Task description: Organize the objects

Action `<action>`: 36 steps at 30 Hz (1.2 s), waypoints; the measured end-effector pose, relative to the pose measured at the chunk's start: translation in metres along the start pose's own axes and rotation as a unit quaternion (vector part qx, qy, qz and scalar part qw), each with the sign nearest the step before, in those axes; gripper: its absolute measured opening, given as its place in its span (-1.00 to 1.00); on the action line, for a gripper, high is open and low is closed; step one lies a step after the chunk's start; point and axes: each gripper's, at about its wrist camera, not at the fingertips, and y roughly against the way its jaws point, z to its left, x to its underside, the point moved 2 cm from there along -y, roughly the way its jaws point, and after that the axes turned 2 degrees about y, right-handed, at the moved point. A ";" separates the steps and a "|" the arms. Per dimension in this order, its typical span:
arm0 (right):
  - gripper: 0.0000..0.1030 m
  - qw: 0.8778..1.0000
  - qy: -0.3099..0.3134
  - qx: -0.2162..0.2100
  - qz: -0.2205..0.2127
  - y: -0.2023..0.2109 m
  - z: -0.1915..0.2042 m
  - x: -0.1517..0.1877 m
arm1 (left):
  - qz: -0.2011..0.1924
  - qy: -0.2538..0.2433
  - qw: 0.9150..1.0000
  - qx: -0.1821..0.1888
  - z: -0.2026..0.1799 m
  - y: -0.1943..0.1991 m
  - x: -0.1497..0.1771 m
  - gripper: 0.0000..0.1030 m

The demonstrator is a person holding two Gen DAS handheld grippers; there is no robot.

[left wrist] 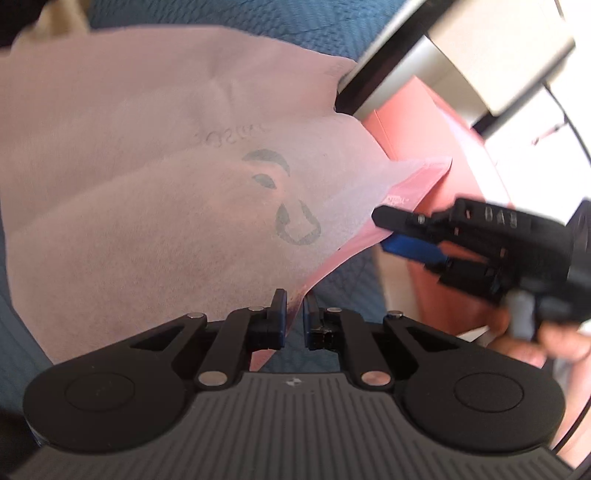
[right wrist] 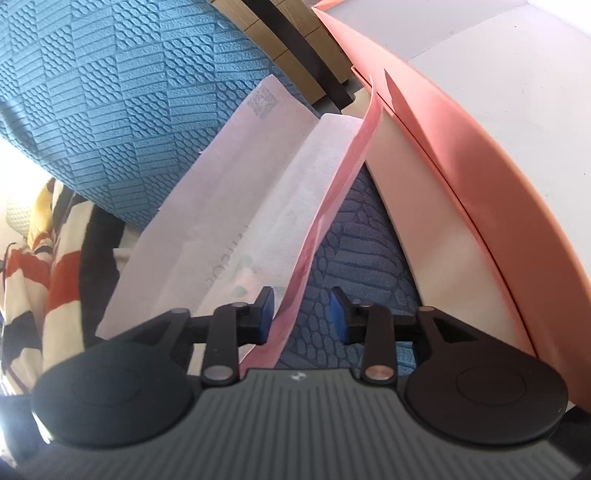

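Note:
A pale pink non-woven bag (left wrist: 147,184) with a dark printed logo lies across a blue textured mat (left wrist: 258,22). My left gripper (left wrist: 294,306) is shut on the bag's darker pink edge, which runs up between its blue pads. In the left wrist view my right gripper (left wrist: 388,230) sits at the bag's right corner, jaws apart. In its own view the right gripper (right wrist: 303,302) stands open; the bag's pink edge (right wrist: 332,192) passes beside its left pad, clear of the right one. The bag's body (right wrist: 258,184) stretches away towards a printed code.
A pink box with white inside (right wrist: 480,147) stands close on the right, also the pink box (left wrist: 461,155) behind my right gripper. A hand (left wrist: 554,339) holds that gripper. A striped cloth (right wrist: 37,258) lies at the left. The blue mat (right wrist: 110,92) extends behind; a pale furniture edge (left wrist: 388,55) crosses top right.

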 end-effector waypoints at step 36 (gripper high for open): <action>-0.60 0.997 0.065 0.043 0.024 -0.036 0.038 0.020 | 0.012 0.123 0.992 0.037 0.038 -0.020 -0.019 -0.78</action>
